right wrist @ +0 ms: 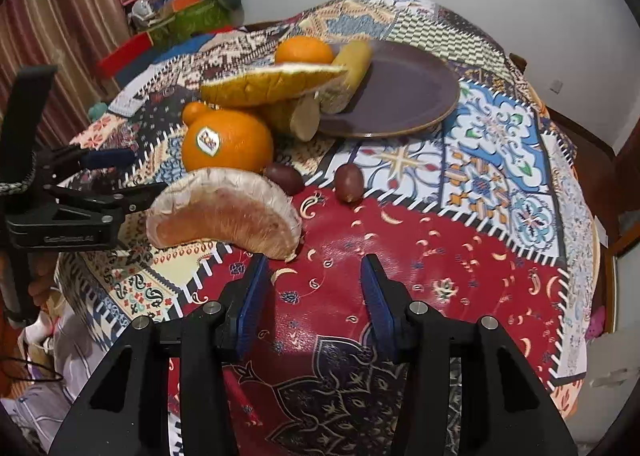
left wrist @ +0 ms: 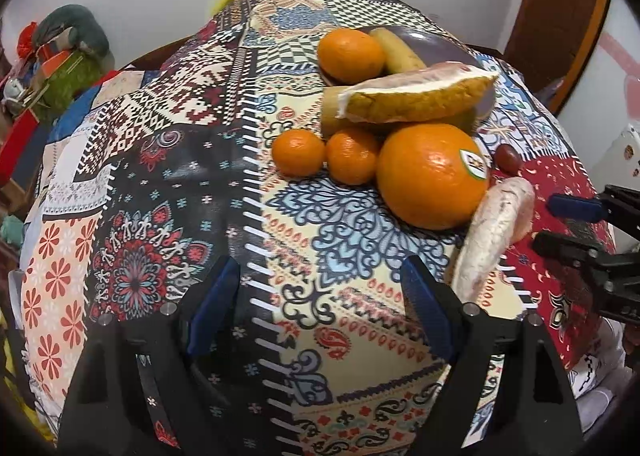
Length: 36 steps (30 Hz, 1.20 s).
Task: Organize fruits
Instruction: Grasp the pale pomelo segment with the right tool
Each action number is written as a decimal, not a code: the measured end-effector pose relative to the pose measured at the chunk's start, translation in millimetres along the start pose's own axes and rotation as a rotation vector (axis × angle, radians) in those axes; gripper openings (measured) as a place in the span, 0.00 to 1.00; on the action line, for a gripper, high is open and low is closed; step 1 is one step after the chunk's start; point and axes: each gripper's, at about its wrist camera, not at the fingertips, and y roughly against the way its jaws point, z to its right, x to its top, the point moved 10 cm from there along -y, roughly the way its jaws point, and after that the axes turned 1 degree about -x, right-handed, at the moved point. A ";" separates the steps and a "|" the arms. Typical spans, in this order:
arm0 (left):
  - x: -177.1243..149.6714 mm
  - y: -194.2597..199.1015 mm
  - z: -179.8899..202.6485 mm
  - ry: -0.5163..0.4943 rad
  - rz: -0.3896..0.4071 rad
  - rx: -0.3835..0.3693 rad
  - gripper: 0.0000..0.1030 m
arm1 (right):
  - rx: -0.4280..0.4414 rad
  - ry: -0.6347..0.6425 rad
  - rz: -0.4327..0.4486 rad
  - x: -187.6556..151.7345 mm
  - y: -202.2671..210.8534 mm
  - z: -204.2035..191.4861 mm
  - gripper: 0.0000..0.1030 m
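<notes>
Right wrist | both jaws wide, empty | pomelo segment (right wrist: 224,212) fronts orange (right wrist: 227,146), plate (right wrist: 404,96)

Illumination even and bright — soft shadows beneath the fruit, mild glare on the tablecloth (right wrist: 400,256). Strong fisheye curvature, dark vignette at corners — slight softness throughout.

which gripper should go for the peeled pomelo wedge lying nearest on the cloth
Right, probably. The peeled pomelo wedge lies just ahead of the right hand-held gripper, slightly to its left, jaws open and empty. For the left hand-held gripper, also open, the wedge sits off past its right finger.
</notes>
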 end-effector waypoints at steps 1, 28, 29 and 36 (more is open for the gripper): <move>-0.6 0.6 2.7 -0.006 -0.001 -0.002 0.81 | -0.003 -0.002 0.003 0.3 -0.7 0.5 0.43; -1.5 28.3 76.0 -0.085 0.073 -0.088 0.81 | -0.001 -0.053 0.047 2.8 33.5 29.4 0.46; -0.4 31.1 70.5 -0.073 0.080 -0.079 0.81 | -0.003 -0.048 0.053 3.9 36.8 27.7 0.46; 5.0 53.2 16.7 0.053 0.133 -0.010 0.81 | 0.041 -0.023 0.094 16.7 41.9 -3.9 0.59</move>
